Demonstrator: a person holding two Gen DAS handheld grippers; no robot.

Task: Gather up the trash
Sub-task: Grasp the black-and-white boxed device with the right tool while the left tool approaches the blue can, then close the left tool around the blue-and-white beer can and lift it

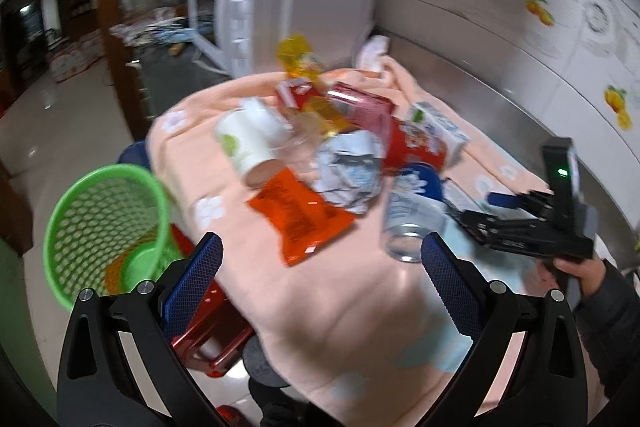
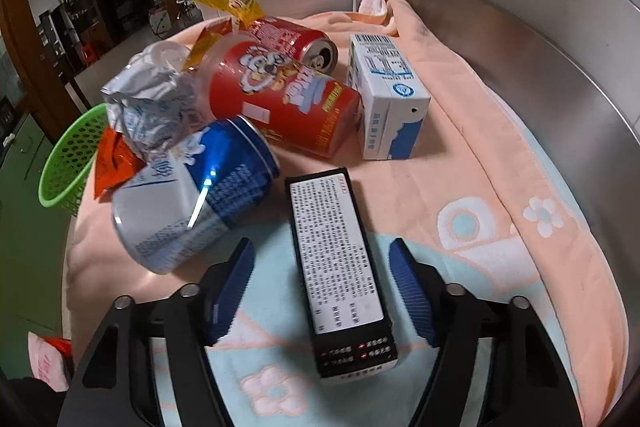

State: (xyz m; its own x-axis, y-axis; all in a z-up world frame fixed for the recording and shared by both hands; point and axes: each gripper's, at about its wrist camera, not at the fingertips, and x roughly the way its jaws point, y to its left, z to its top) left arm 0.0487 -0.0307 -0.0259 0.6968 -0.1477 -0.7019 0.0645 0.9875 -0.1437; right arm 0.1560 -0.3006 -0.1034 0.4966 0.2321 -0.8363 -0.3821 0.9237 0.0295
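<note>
A heap of trash lies on a peach towel (image 2: 472,131): a blue-and-white can (image 2: 192,203), a red snack canister (image 2: 288,99), a red soda can (image 2: 296,39), a milk carton (image 2: 388,95), crumpled foil (image 2: 152,107), an orange packet (image 1: 300,211) and a paper cup (image 1: 244,139). A long black-and-white box (image 2: 340,267) lies flat between the fingers of my right gripper (image 2: 322,251); a gap shows on each side, so the pads do not press it. My left gripper (image 1: 322,247) hangs open over bare towel, nothing between its fingers.
A green mesh basket (image 1: 104,227) stands off the towel's left edge, lower than the counter. A white microwave (image 1: 280,11) is behind the heap. Steel counter (image 2: 560,67) runs along the right. A red stool (image 1: 212,343) is below the towel's edge.
</note>
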